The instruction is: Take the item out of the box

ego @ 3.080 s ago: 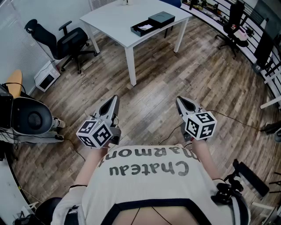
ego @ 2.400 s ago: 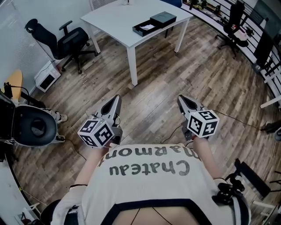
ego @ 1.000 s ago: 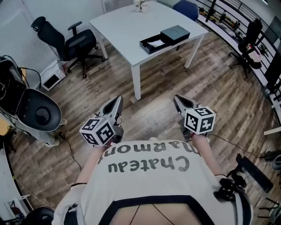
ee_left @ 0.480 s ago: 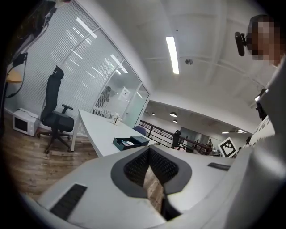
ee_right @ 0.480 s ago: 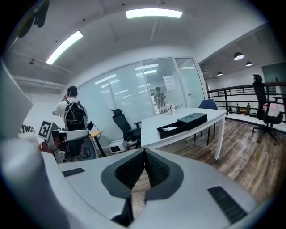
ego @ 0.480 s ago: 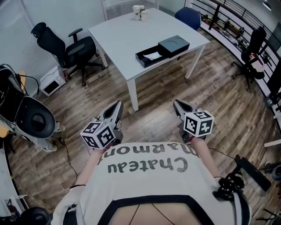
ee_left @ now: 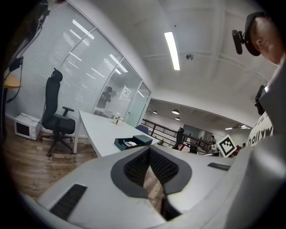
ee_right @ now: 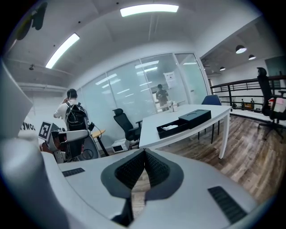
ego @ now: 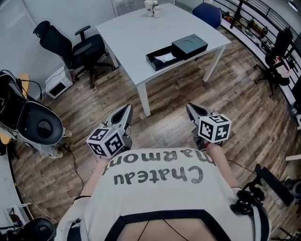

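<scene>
open box (ego: 162, 58) on white worktop (ego: 124, 35), well apart from both grippers. left gripper (ego: 127, 108), right gripper (ego: 190, 108): jaws closed together, empty, above wood floor (ego: 164, 120).

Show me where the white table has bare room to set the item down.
The table is bare across its left half, from the open box to the edge by the black office chair. Crowded: the right end, where box and lid sit, and the far edge by the cups.
</scene>
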### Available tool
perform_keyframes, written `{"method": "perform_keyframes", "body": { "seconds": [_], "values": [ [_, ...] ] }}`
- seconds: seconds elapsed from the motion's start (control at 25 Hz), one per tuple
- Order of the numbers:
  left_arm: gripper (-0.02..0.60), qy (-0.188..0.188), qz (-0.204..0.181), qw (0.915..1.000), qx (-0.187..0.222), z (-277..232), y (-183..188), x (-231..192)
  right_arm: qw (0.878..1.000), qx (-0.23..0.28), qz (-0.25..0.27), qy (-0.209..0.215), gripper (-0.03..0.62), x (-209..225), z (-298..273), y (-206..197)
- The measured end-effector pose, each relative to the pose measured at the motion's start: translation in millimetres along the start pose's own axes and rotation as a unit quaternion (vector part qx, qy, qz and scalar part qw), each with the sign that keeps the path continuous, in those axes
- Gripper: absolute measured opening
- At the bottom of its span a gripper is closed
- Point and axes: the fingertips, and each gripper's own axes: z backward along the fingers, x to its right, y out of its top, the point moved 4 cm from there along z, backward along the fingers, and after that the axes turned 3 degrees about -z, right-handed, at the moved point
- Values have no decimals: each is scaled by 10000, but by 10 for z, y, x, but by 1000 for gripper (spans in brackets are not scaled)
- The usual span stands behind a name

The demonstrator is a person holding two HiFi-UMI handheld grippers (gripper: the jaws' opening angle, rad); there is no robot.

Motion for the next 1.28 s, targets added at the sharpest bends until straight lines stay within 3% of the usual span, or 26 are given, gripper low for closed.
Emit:
{"method": "perform_keyframes", "body": {
  "seconds": [0.52, 0.8, 1.28],
  "values": [
    [-6, 295, 247, 9984, -413, -391, -97, -596, 9987, -375, -337, 9, 2, 244, -687, -17],
    [-6, 139, 470, 9975, -510, -971, 120, -1118, 9978, -443, -433, -221, 2, 435, -1183, 324],
    [-6, -288, 368, 9957, -803, -1971, 571, -2058, 9951, -245, -623, -729, 2, 702, -2083, 1007]
  ]
}}
